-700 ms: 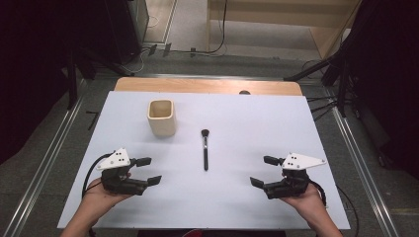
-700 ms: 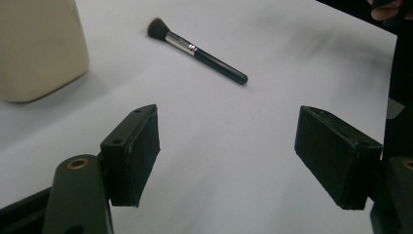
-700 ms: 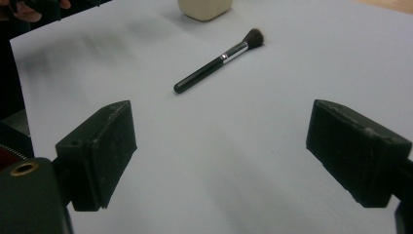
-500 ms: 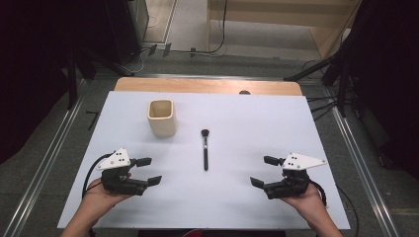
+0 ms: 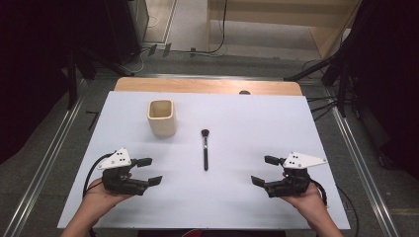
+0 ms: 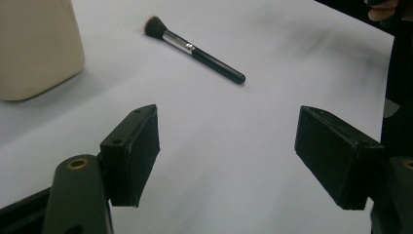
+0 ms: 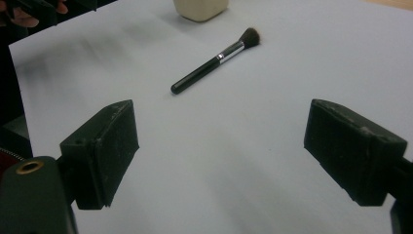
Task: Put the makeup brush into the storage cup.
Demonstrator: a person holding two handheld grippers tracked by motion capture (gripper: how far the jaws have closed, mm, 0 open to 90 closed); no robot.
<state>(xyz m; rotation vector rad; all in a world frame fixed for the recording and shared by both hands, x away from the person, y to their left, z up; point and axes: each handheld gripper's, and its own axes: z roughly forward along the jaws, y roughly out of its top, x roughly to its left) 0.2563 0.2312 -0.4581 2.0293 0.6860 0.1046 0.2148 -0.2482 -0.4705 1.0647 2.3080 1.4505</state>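
Both tongs rested low near the table's front edge in the high view, left gripper (image 5: 150, 171) and right gripper (image 5: 263, 170) spread wide, empty, unmoved since earlier. Between them, well apart, lay the slim black makeup brush (image 5: 205, 150) beside the cream square cup (image 5: 162, 117). Each gripper view showed the brush (image 6: 195, 50) (image 7: 216, 59) beyond parted jaws.

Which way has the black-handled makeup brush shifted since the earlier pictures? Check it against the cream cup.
No. The black-handled makeup brush lies where it lay, right of the cream square cup, bristles pointing away.
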